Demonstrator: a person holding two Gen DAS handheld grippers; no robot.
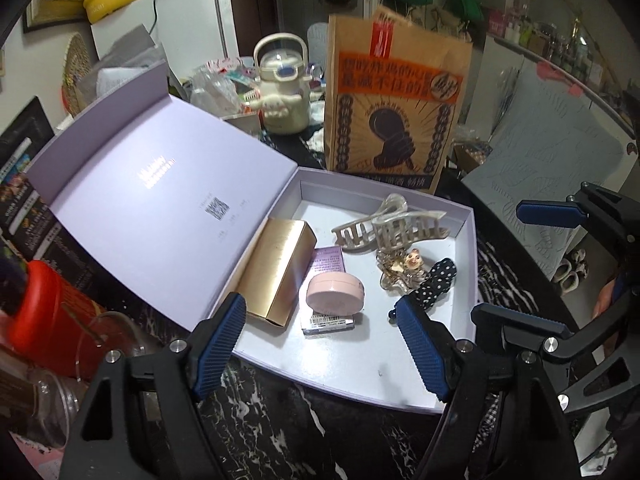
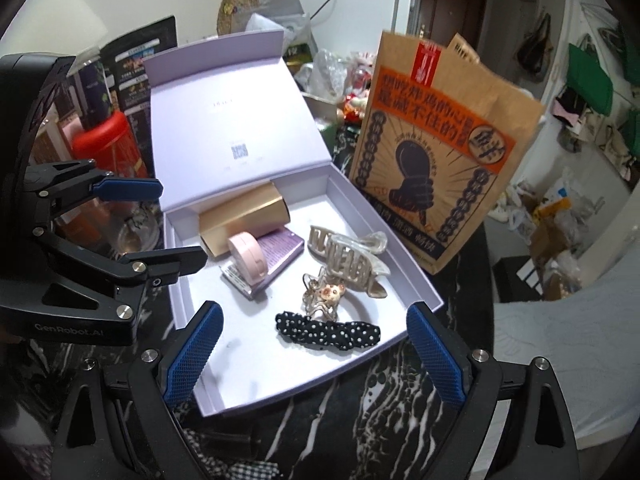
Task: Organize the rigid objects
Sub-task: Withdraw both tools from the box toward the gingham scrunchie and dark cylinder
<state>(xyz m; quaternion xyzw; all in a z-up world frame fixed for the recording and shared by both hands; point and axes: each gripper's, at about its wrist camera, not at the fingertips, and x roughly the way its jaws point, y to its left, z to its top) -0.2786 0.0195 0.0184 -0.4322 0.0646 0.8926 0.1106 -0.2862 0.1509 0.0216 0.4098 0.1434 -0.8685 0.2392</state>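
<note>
An open lilac box (image 1: pixel 344 389) (image 2: pixel 256 360) lies on the dark marbled table. Inside are a gold carton (image 1: pixel 276 268) (image 2: pixel 244 216), a pink round compact (image 1: pixel 335 294) (image 2: pixel 248 256) resting on a small purple box (image 1: pixel 328 260) (image 2: pixel 280 252), a cream claw clip (image 1: pixel 392 228) (image 2: pixel 348 256), a clear clip with a bear charm (image 1: pixel 404 270) (image 2: pixel 326 294) and a black polka-dot bow (image 1: pixel 438 282) (image 2: pixel 328 330). My left gripper (image 1: pixel 320 344) (image 2: pixel 160 224) hovers open over the box's near left side, holding nothing. My right gripper (image 2: pixel 316 356) (image 1: pixel 532 268) hangs open above the near right edge, also holding nothing.
The box lid (image 1: pixel 160 200) (image 2: pixel 224 120) stands raised on the left. A tall printed paper bag (image 1: pixel 392 100) (image 2: pixel 436 152) stands right behind the box. A red canister (image 1: pixel 52 320) (image 2: pixel 108 144) and glassware crowd the left; a cream kettle (image 1: pixel 282 88) sits at the back.
</note>
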